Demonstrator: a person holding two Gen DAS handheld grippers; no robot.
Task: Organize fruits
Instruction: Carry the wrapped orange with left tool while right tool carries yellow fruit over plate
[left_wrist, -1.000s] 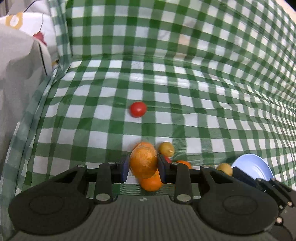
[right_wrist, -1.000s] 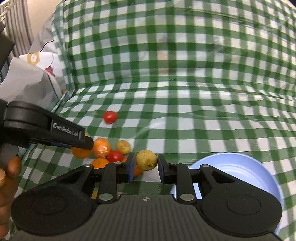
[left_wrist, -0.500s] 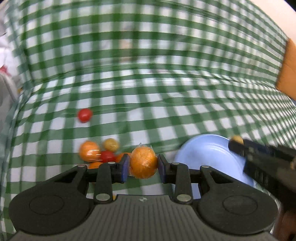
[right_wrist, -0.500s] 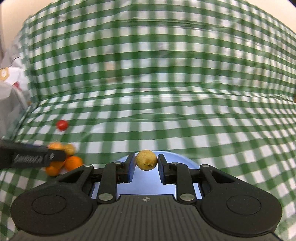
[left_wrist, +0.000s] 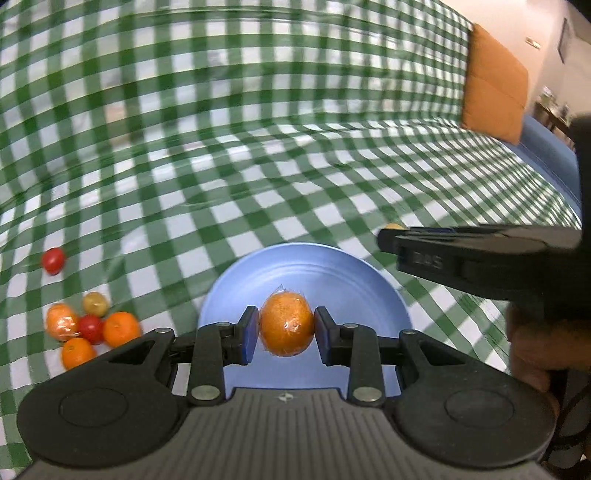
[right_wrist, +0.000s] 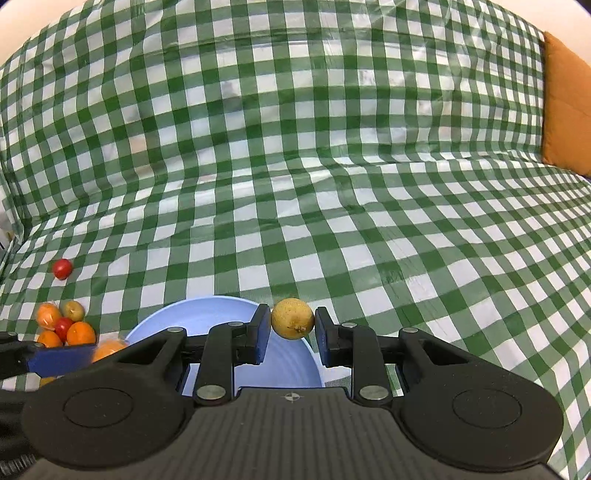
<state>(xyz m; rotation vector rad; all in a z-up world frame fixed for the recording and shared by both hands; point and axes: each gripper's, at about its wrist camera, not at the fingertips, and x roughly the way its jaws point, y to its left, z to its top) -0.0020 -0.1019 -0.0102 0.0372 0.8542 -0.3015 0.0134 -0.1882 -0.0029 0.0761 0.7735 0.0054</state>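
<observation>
Left wrist view: left gripper clamped on a wrapped orange, both pads pressed to its sides, held above the middle of the blue plate. Left of the plate, on the green checked cloth, a tight cluster: two bare oranges, one wrapped orange in plastic, a red tomato at the centre, a yellow-green fruit on the cluster's far side. Farther left of the plate and well apart from the cluster, a lone red tomato. Right of the plate, seen side-on, right gripper with a bit of yellow fruit showing at its tip. Beyond the plate at far right, an orange cushion.

Right wrist view: right gripper closed on a small yellow fruit, held over the plate's far right rim. Left of the plate, same cluster and lone tomato; at the plate's left edge, a blurred blue pad of the left gripper with the wrapped orange beside it.
</observation>
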